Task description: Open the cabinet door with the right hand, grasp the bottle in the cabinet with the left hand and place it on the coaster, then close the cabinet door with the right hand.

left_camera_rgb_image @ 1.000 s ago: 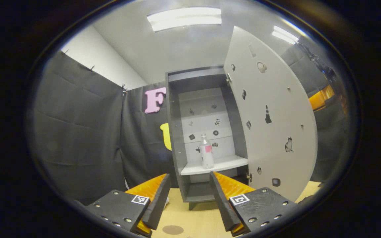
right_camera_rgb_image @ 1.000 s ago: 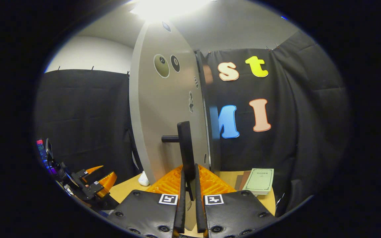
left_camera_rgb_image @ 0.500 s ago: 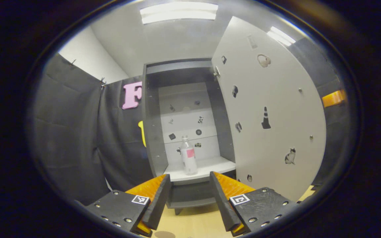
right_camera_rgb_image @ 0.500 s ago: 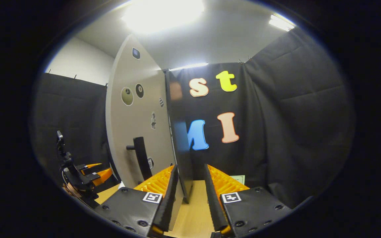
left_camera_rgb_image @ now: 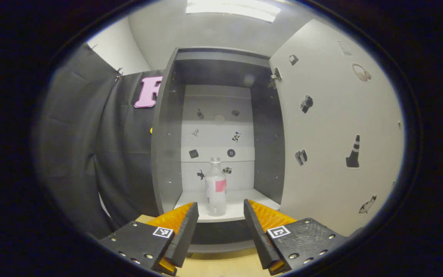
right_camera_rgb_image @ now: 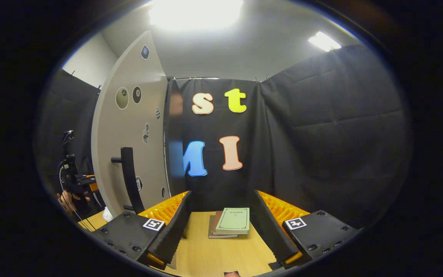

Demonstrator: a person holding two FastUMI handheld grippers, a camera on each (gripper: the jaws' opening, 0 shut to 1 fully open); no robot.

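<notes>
Bottle [left_camera_rgb_image: 216,187]: clear plastic, pink label patch, upright on the white shelf [left_camera_rgb_image: 240,209] inside the cabinet [left_camera_rgb_image: 165,146]; long axis vertical, cap on top; stands toward the front of the shelf, apart from both side walls.
Cabinet door [left_camera_rgb_image: 333,138]: swung wide open to the right of the opening in the left gripper view; small stickers dot its inner face.
Left gripper [left_camera_rgb_image: 220,223]: jaws spread wide, nothing between them; it faces the cabinet opening, with the bottle in line with the gap and beyond the fingertips, not touching.
Right gripper [right_camera_rgb_image: 218,215]: jaws spread wide, gripping nothing; well apart from the door handle [right_camera_rgb_image: 128,177].
Right gripper view adds: the door's outer face [right_camera_rgb_image: 129,134] with its black handle, a stack of books [right_camera_rgb_image: 230,222] on the wooden table [right_camera_rgb_image: 221,257] seen between the fingers, and a person's hand [right_camera_rgb_image: 67,200] at far left.
Left gripper view adds: the cabinet interior, shelf and bottle.
</notes>
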